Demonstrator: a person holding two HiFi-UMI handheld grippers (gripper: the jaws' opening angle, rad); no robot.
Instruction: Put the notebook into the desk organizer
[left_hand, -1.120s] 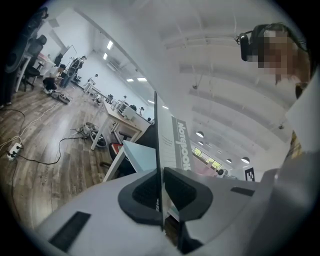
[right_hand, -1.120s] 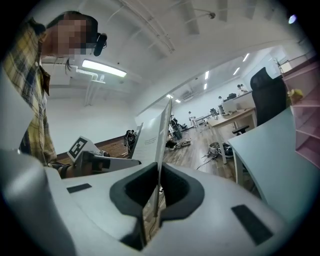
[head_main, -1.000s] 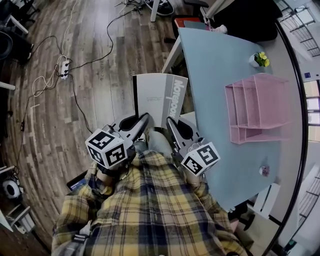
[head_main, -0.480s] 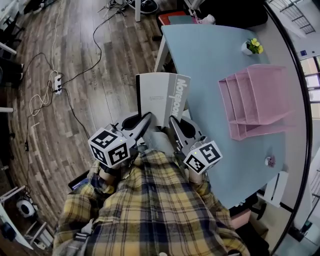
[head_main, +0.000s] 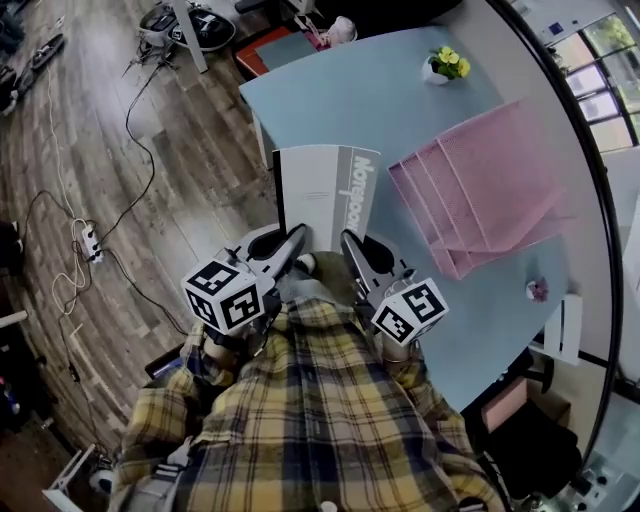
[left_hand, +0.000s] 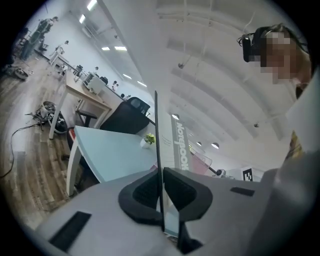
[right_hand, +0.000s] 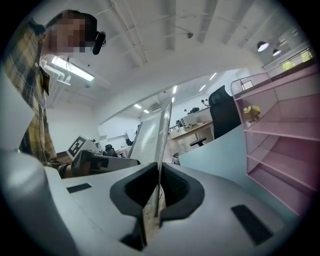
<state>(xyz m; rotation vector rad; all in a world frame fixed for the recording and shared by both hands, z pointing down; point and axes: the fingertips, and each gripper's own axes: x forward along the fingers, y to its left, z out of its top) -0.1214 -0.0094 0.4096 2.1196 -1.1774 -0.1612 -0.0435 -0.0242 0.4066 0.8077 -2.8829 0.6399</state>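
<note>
Now left gripper (head_main: 298, 237), right gripper (head_main: 348, 242) fingers clamped on notebook (head_main: 322, 190), outside pink organizer (head_main: 470, 190).

Office: rows of desks (left_hand: 88, 95), chairs (left_hand: 131, 109)

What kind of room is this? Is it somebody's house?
Most likely an office or shared workroom, not a house. Desks with office chairs stretch far back under long ceiling lights. A power strip lies on the wooden floor.
</note>
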